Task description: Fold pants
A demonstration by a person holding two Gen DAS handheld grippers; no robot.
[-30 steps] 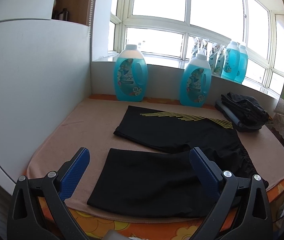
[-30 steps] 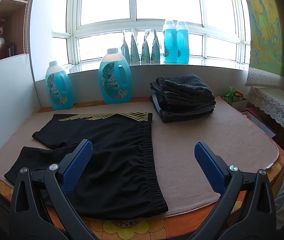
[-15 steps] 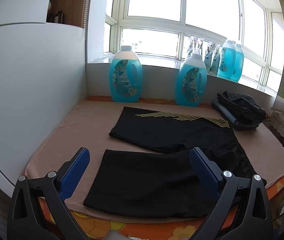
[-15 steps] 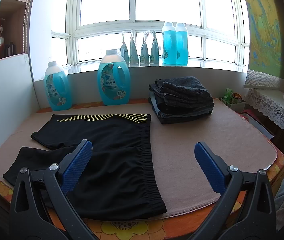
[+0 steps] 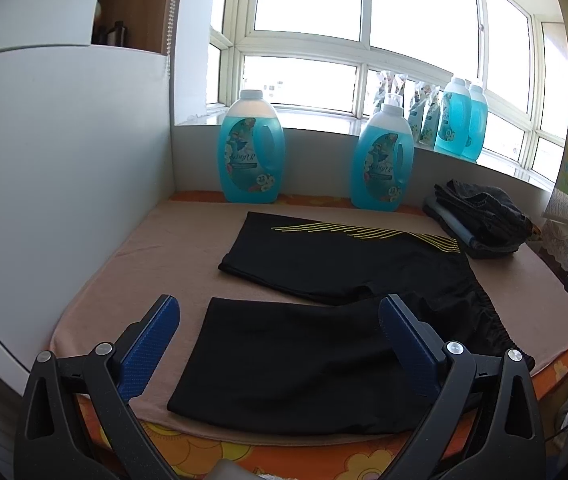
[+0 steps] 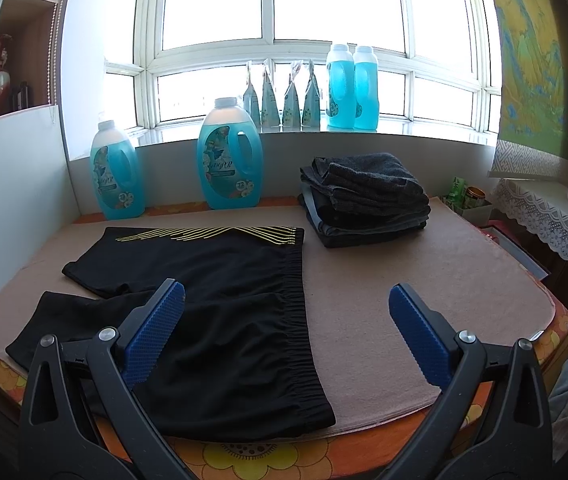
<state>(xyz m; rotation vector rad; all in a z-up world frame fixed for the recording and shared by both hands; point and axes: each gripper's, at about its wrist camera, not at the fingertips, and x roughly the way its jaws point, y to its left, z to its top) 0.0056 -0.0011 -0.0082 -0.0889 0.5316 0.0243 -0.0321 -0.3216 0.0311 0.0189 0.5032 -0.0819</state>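
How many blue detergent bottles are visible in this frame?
4: two large jugs on the table against the back wall, and two slimmer bottles side by side on the windowsill. None seem hidden.

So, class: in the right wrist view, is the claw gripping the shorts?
No: the right claw is open and empty above the shorts, which lie flat.

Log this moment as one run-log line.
stage: pre-grasp | black shorts: flat, unfolded on mat | left gripper: open, empty | right gripper: open, empty | folded clothes stack: back right
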